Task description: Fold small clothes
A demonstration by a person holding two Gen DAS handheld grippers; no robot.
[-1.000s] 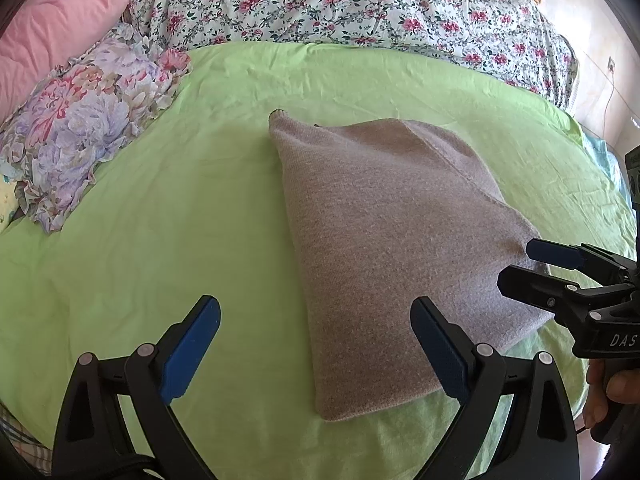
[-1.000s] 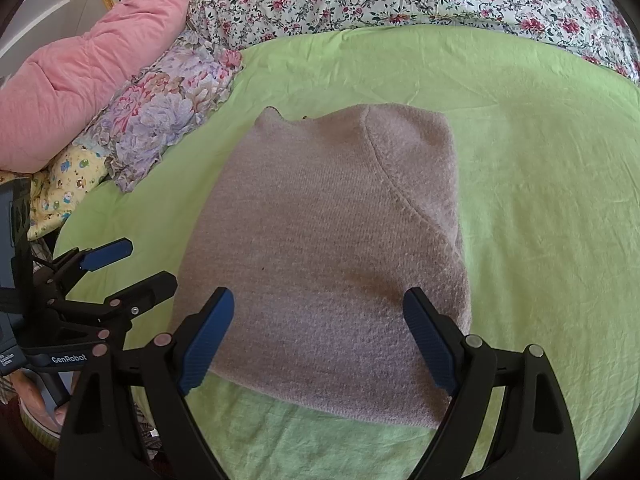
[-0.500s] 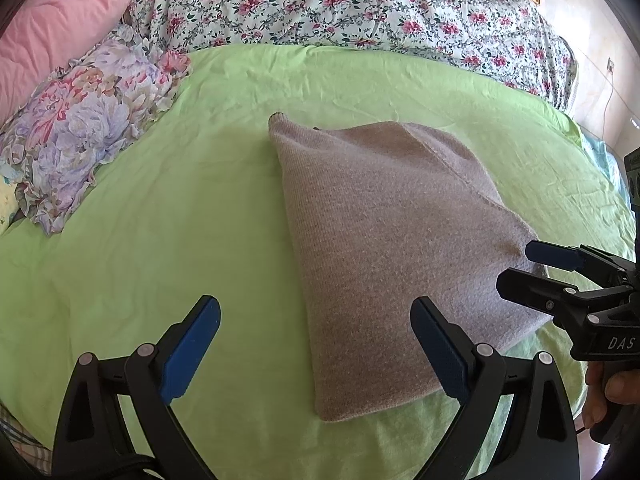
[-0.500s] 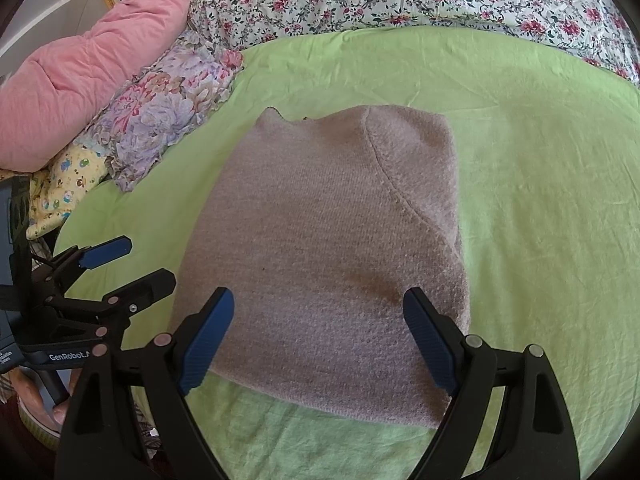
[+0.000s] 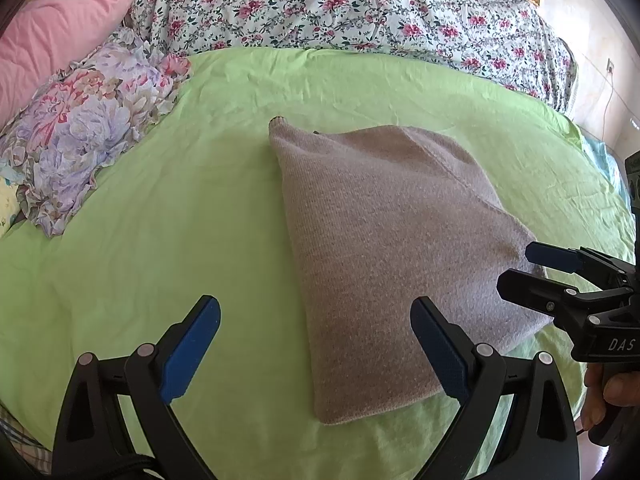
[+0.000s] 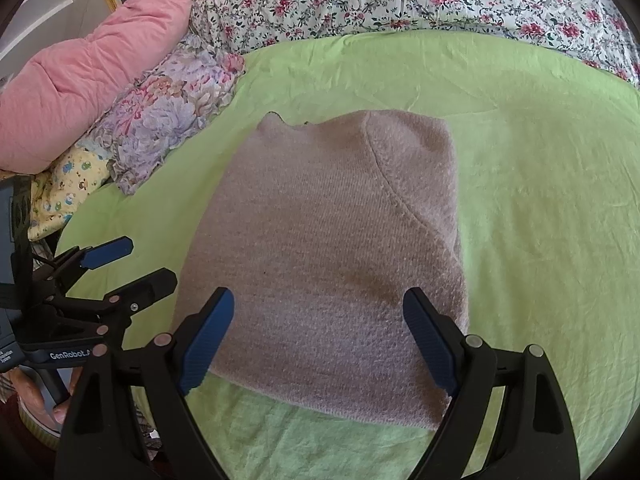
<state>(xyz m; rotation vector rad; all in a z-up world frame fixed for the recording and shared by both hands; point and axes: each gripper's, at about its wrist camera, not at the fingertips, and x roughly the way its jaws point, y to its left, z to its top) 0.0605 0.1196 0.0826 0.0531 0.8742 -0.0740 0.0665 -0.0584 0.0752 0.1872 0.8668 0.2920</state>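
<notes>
A folded grey-brown knit garment lies flat on the green sheet; it also shows in the right wrist view. My left gripper is open and empty, held just short of the garment's near left corner. My right gripper is open and empty, over the garment's near edge. The right gripper also shows at the right of the left wrist view, and the left gripper at the left of the right wrist view.
A floral cloth pile lies at the far left of the bed, with a pink quilt behind it. A rose-print bedspread runs along the back. The green sheet stretches out to the right of the garment.
</notes>
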